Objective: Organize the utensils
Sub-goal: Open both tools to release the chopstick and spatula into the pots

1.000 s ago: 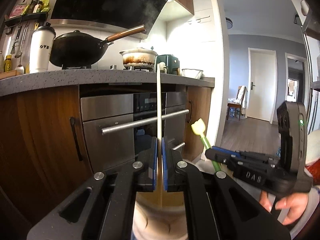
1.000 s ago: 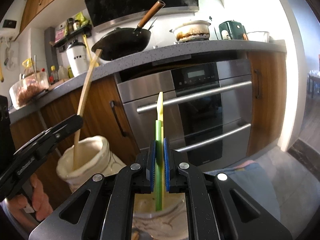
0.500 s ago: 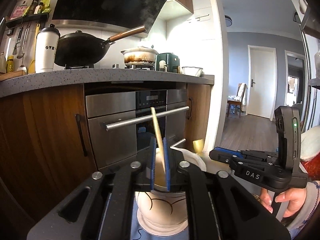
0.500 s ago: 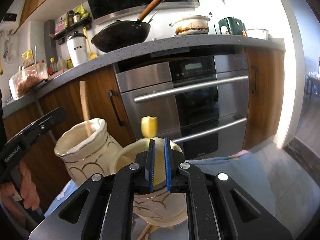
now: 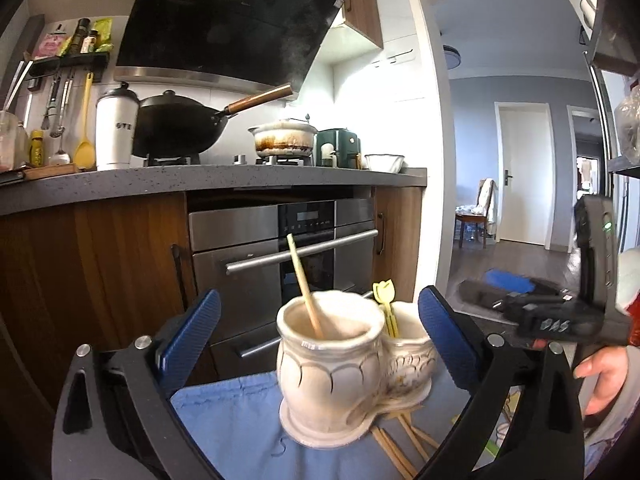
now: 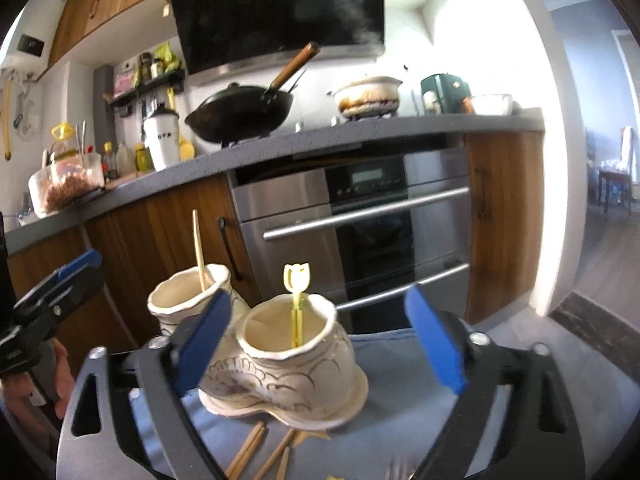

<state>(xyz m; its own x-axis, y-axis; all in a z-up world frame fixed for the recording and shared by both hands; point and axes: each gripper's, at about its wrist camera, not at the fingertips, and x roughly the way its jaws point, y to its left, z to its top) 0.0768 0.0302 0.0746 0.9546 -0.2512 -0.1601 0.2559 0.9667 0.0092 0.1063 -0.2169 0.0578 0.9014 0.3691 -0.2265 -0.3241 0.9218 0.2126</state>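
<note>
A cream double ceramic pot [image 5: 328, 364] stands on a blue cloth [image 5: 232, 420]. A wooden chopstick [image 5: 304, 284] leans in its left cup. A yellow-green tulip-topped utensil [image 5: 386, 304] stands in the right cup [image 6: 288, 344]. My left gripper [image 5: 318, 334] is opening wide, pads apart, holding nothing, and the pot stands just beyond them. My right gripper [image 6: 320, 340] is likewise opening and holds nothing, and the tulip utensil [image 6: 297, 292] rises free from the cup ahead. In the right wrist view the chopstick [image 6: 199, 248] stands in the far cup, and the left gripper [image 6: 52, 292] is at the left edge.
Loose wooden chopsticks [image 6: 256, 452] and a fork [image 6: 396, 468] lie on the cloth in front of the pot. Beyond are a steel oven [image 5: 280, 248], wooden cabinets and a grey counter [image 5: 200, 180] with a wok. A hand [image 5: 604, 376] holds the right gripper.
Both grippers have let go. The chopstick dropped into the left cup and the tulip utensil into the right cup. Both jaws went from shut to wide apart and drew back from the pot.
</note>
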